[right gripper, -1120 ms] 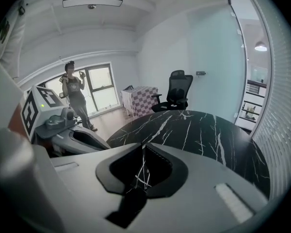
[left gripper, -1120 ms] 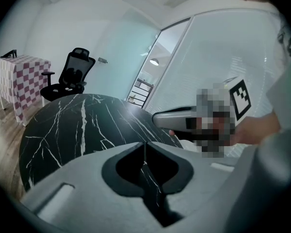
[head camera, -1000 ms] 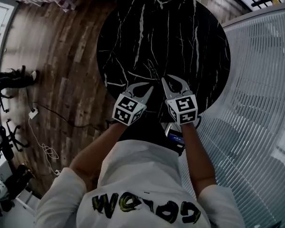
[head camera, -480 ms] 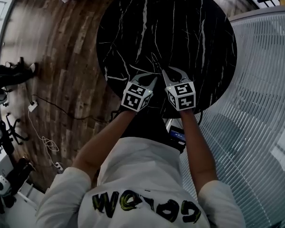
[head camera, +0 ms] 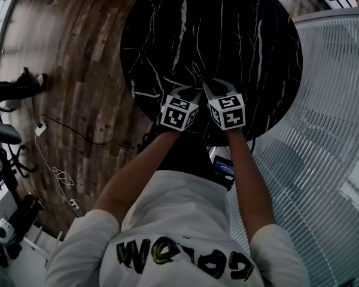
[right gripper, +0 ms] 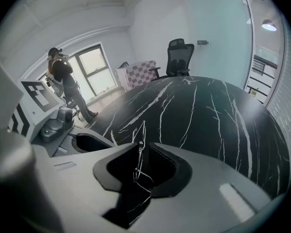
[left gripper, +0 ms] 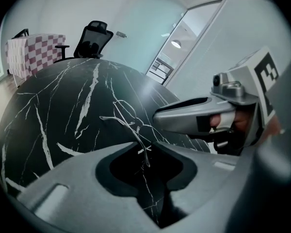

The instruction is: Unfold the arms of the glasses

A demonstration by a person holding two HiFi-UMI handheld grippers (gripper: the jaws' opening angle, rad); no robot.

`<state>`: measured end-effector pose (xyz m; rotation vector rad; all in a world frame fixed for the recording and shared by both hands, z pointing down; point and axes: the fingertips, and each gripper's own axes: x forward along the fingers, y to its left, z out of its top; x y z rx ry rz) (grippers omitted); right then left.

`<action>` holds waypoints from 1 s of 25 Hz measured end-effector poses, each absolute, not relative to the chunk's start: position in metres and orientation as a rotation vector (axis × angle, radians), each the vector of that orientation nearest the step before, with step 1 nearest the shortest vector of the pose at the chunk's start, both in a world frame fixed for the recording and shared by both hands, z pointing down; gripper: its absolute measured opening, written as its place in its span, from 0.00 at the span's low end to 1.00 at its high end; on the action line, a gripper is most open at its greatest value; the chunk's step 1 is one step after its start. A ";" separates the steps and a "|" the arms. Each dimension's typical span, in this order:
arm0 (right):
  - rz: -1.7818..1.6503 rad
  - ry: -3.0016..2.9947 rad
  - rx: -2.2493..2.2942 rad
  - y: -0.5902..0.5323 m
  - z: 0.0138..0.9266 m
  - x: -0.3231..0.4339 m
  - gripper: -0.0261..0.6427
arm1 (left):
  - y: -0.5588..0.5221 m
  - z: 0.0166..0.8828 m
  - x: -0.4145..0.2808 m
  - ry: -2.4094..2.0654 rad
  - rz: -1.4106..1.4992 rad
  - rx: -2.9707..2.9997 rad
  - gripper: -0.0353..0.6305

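- L gripper (left gripper: 143, 143): jaws opening, spread wide; one thin arm of the glasses (left gripper: 131, 135) runs between them, pads not pressing on it.
- R gripper (right gripper: 143, 147): jaws nearly together, pinching the wire frame at the tips.
- Glasses: thin wire, between both grippers, low at the near part of the black marble table (head camera: 227, 34); can't tell if they touch the top.
- Grippers side by side, tips close, angled down.
- Beyond the table: office chair (left gripper: 92, 38), checked cloth (left gripper: 36, 50).
- Person (right gripper: 63, 76) stands by the window.
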<state>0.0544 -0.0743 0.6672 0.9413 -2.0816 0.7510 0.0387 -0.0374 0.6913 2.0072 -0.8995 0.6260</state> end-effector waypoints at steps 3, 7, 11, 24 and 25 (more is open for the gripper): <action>0.758 -2.067 0.930 -0.073 0.673 0.054 0.14 | -0.039 0.697 0.040 -0.903 0.634 1.992 0.18; 0.768 -2.050 0.915 -0.071 0.682 0.052 0.15 | -0.039 0.701 0.040 -0.898 0.635 1.980 0.18; 0.778 -2.045 0.898 -0.068 0.686 0.051 0.15 | -0.038 0.704 0.041 -0.897 0.632 1.971 0.18; 0.726 -2.028 0.901 -0.065 0.689 0.050 0.06 | -0.033 0.705 0.039 -0.889 0.640 1.977 0.12; 0.721 -2.026 0.903 -0.065 0.689 0.051 0.06 | -0.033 0.706 0.038 -0.889 0.644 1.977 0.12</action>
